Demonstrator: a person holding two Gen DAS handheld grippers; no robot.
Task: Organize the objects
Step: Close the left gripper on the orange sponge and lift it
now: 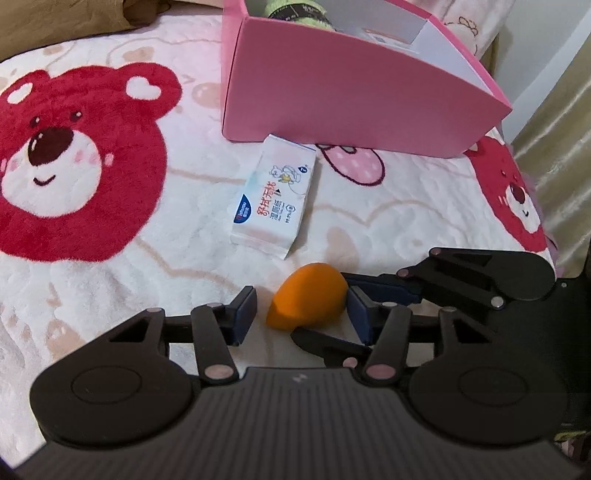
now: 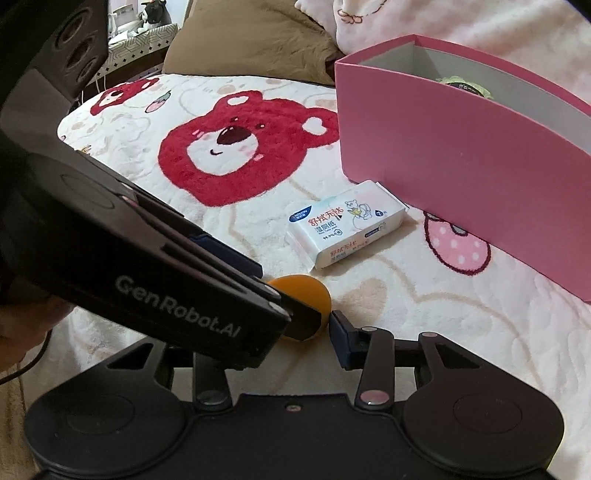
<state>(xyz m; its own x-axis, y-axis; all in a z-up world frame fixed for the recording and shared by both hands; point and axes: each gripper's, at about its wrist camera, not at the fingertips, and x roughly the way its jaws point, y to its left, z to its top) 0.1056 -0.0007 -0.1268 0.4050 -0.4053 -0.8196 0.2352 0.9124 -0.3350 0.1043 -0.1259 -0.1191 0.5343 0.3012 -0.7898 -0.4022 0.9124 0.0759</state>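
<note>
An orange teardrop sponge (image 1: 308, 295) lies on the bear-print blanket between the fingers of my left gripper (image 1: 303, 314), which is open around it with a small gap on the left side. My right gripper (image 1: 354, 291) reaches in from the right, its fingers on either side of the sponge's right end. In the right wrist view the sponge (image 2: 308, 291) sits by my right gripper (image 2: 295, 325), half hidden by the left gripper's body (image 2: 166, 280). A white wet-wipes pack (image 1: 275, 199) lies beyond, before the pink box (image 1: 351, 96).
The pink box (image 2: 461, 155) is open on top and holds a green-rimmed dark item (image 1: 299, 14) and a white package. A brown pillow (image 2: 255, 40) lies at the head of the bed. The bed edge and a curtain (image 1: 561, 147) are at the right.
</note>
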